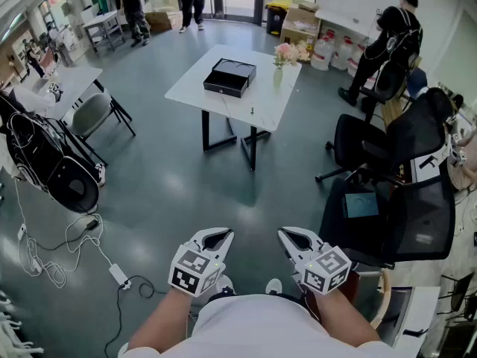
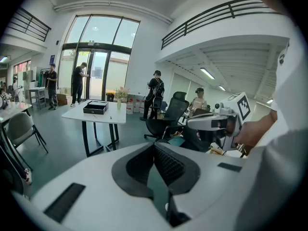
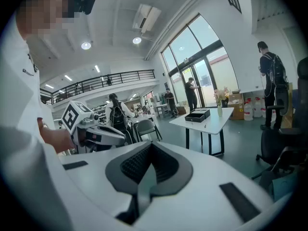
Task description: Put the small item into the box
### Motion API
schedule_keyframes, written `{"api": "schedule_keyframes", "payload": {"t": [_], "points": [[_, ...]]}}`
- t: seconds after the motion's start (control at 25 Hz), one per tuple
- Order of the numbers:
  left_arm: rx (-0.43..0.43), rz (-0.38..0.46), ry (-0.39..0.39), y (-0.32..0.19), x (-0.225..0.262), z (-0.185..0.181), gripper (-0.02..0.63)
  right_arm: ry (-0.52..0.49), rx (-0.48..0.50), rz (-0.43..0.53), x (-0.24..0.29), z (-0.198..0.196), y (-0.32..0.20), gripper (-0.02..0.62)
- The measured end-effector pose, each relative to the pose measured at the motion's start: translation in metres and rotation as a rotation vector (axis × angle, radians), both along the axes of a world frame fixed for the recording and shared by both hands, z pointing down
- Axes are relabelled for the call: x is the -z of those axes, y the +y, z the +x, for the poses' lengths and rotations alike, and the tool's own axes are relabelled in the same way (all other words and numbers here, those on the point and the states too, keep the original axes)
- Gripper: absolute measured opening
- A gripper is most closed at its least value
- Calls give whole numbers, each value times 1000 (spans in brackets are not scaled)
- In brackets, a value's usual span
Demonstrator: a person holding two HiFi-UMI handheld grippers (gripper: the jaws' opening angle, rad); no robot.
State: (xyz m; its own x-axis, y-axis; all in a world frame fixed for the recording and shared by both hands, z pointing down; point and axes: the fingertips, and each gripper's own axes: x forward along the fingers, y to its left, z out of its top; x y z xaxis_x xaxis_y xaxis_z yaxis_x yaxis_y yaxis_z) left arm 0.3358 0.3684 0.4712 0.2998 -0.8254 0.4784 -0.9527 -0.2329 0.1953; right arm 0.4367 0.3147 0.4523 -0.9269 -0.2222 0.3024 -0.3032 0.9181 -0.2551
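Left gripper (image 1: 218, 236): held close to the body, jaws brought together, nothing between them
Right gripper (image 1: 290, 236): held alongside the left, jaws likewise closed and empty
Table (image 1: 186, 88): seen well ahead across bare floor, far out of reach
Box (image 1: 230, 77): black and apparently open-topped, set on the table's far half
Small item (image 1: 253, 110): a tiny dark speck near the table's front edge, apart from the box; too small to be identified
Vase (image 1: 277, 76): stood with flowers by the table's right edge, near the box
Chairs (image 1: 395, 192): grouped at the right of the path
Step in hand: judged to be the approach, with nothing yet picked up
Done well: the table would best be reached at its near side, wide of the chairs; one gripper's jaws would be opened before the reach, lowered astride the item and closed gently, as so small a thing could be flicked away; the vase would be given room on the way to the box
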Motion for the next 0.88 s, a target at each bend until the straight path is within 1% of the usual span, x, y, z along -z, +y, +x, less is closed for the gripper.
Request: {"api": "schedule_keyframes", "payload": {"t": [0.56, 0.68, 0.76, 0.8, 0.88], "points": [[-36, -3, -6, 9, -6, -29, 17, -5, -21, 20, 0, -35, 14, 12], [-34, -16, -2, 13, -12, -40, 16, 2, 2, 22, -2, -53, 24, 12], [-32, -24, -1, 17, -15, -50, 17, 23, 25, 47, -4, -68, 31, 12], [-34, -28, -8, 19, -17, -55, 16, 36, 38, 60, -6, -76, 34, 12], [-48, -33, -53, 27, -20, -66, 17, 52, 57, 70, -7, -91, 41, 12]]}}
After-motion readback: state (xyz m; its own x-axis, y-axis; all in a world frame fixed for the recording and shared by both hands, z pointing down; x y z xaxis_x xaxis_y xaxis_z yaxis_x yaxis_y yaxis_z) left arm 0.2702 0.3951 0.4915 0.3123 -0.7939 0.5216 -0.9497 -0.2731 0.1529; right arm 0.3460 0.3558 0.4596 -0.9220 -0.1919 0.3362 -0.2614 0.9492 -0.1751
